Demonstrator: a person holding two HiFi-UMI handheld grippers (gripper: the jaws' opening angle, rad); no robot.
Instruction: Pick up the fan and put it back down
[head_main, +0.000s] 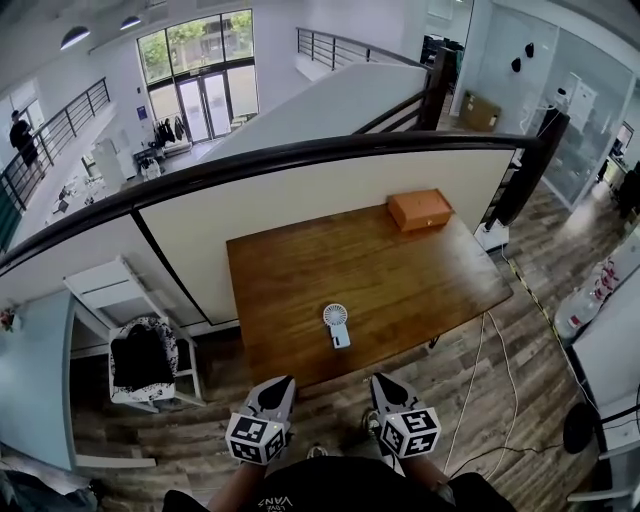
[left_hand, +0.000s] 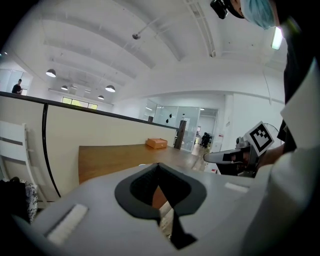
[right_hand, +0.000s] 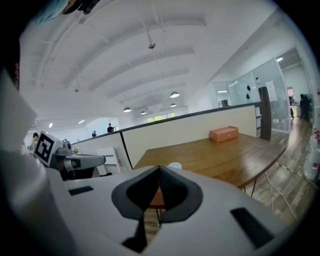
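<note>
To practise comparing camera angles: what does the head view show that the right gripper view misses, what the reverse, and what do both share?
Only the head view: the whole fan with its handle, lying flat, and the marker cube on the right gripper. Only the right gripper view: that gripper's jaws shut together, nothing between them. Both: the table, the orange box, the left gripper.

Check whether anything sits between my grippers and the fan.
Nothing visible does. The fan lies near the front edge of the table, only bare wood between it and the left gripper and right gripper, both short of that edge. The orange box sits far behind.
</note>
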